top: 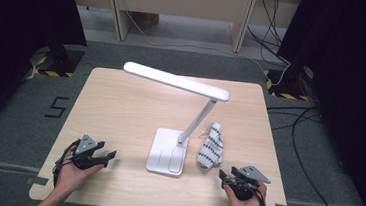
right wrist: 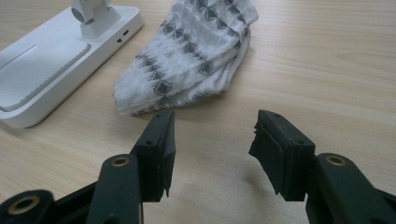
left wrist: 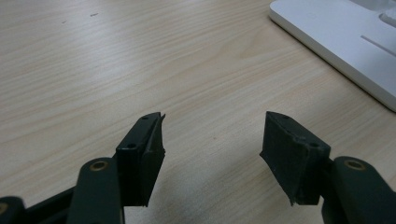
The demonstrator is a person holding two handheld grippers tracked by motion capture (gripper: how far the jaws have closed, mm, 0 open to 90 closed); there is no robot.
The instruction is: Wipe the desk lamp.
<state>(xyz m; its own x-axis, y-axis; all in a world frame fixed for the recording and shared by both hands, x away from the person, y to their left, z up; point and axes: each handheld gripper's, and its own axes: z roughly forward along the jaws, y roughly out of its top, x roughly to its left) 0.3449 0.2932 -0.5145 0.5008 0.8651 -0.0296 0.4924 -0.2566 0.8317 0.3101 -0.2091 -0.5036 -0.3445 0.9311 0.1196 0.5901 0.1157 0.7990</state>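
- Holding my right gripper (right wrist: 212,140) low over the near right part of the wooden table (top: 120,107), I have its jaws standing wide apart with nothing between them; the bare tabletop shows in the gap.
- My left gripper (left wrist: 212,140) sits at the near left of the table, jaws likewise spread and empty, well apart from everything but the wood.
- Nearest my right gripper is the folded white cloth with a dark diamond pattern (right wrist: 187,56). It lies flat just beyond the jaw tips, not touching them.
- From the high view, the cloth's (top: 212,145) long axis runs from the near edge toward the far edge, leaning slightly right at its far end. The near end is the broader one.
- It lies just right of the white desk lamp (top: 179,118), beside the lamp's flat base (right wrist: 51,65) and apart from it.
- The lamp's slanted arm rises from the base toward the right, and its long head bar crosses the table from the far left down to the right.
- In my left gripper view the lamp base (left wrist: 345,42) is cut off at the top right corner.
- On the floor left of the table a dark mark (top: 56,107) reads like the figure 5.
- I can read no writing on the lamp or the cloth.
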